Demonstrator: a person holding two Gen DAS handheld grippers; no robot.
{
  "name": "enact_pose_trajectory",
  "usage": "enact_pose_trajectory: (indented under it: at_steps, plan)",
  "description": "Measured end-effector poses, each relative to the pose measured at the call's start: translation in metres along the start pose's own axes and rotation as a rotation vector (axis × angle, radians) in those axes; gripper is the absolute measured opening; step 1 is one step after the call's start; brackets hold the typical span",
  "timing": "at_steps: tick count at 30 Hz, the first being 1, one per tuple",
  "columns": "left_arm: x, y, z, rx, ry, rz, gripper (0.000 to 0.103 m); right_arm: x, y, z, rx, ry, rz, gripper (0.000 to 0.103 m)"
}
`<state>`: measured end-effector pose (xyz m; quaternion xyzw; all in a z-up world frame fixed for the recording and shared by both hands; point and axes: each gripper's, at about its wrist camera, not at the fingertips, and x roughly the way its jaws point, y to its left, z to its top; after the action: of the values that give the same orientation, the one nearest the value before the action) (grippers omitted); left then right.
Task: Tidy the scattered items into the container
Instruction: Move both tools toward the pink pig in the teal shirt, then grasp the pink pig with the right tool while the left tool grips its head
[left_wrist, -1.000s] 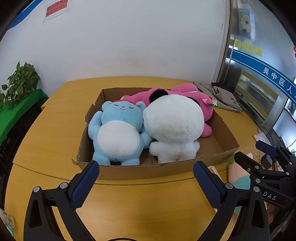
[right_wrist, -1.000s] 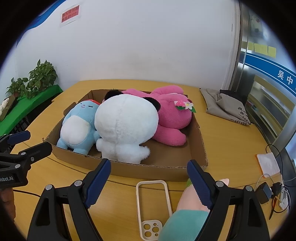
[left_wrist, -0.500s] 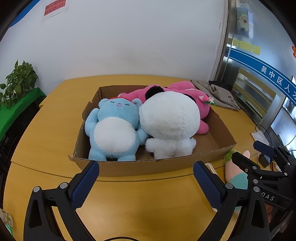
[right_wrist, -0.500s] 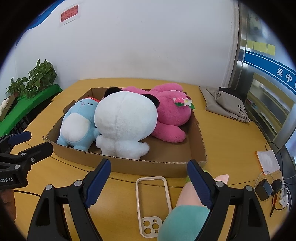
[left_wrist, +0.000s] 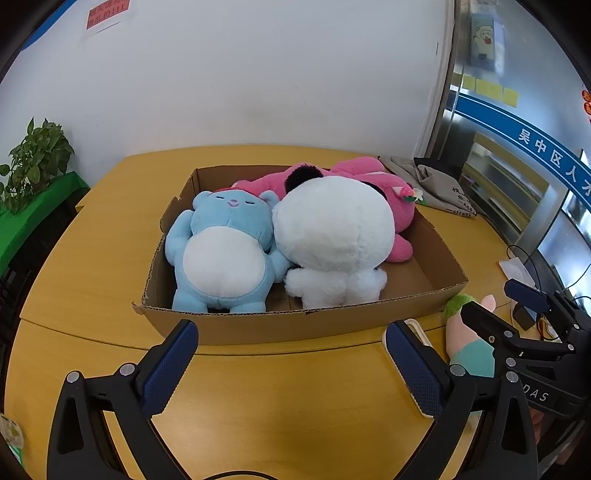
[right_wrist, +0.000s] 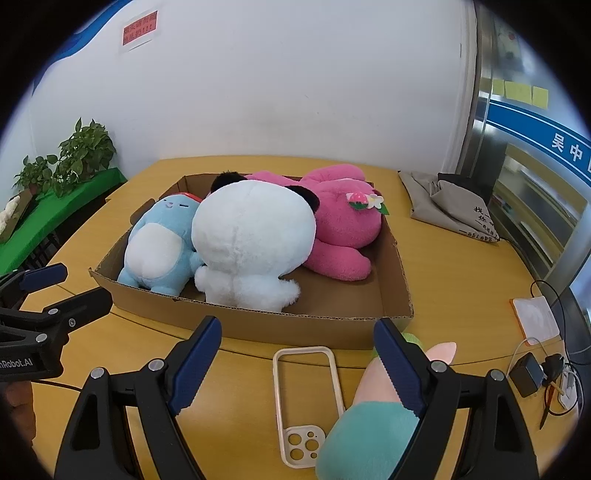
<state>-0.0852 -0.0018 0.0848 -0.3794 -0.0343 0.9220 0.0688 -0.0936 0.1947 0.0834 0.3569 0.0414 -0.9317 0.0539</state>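
The right gripper (right_wrist: 297, 352) hangs with its jaws spread wide and nothing between them, above a phone case (right_wrist: 304, 402) on the wooden table (right_wrist: 443, 258); a pink and teal plush (right_wrist: 373, 417) lies just beside its right finger. The left gripper (left_wrist: 291, 350) is likewise spread and empty. Beyond both sits the cardboard box (right_wrist: 303, 328), holding a blue plush (left_wrist: 225, 251), a white plush (left_wrist: 332, 240) and a pink plush (right_wrist: 343, 229).

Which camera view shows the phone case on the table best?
The right wrist view: the whole phone case lies flat before the cardboard box, camera holes visible. In the left wrist view only a corner peeks out behind a finger.
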Motion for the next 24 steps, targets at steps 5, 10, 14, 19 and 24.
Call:
enact_pose_trajectory:
  at_steps: [5, 10, 14, 19, 24]
  plan:
    - [0.002, -0.006, 0.0, 0.004, 0.006, -0.033, 0.103, -0.003, -0.01, -0.003, 0.023, -0.003, 0.011, 0.085]
    - [0.013, -0.016, 0.0, 0.011, 0.045, -0.062, 0.103, -0.012, -0.035, -0.008, 0.071, -0.022, 0.042, 0.085]
    - [0.026, -0.027, 0.0, 0.012, 0.095, -0.097, 0.103, -0.019, -0.055, -0.012, 0.11, -0.037, 0.067, 0.085]
    - [0.046, -0.053, 0.002, 0.027, 0.15, -0.185, 0.103, -0.025, -0.099, -0.036, 0.169, -0.01, 0.006, 0.085]
    - [0.074, -0.089, 0.004, 0.025, 0.224, -0.303, 0.103, -0.011, -0.119, -0.069, 0.212, 0.084, 0.008, 0.085]
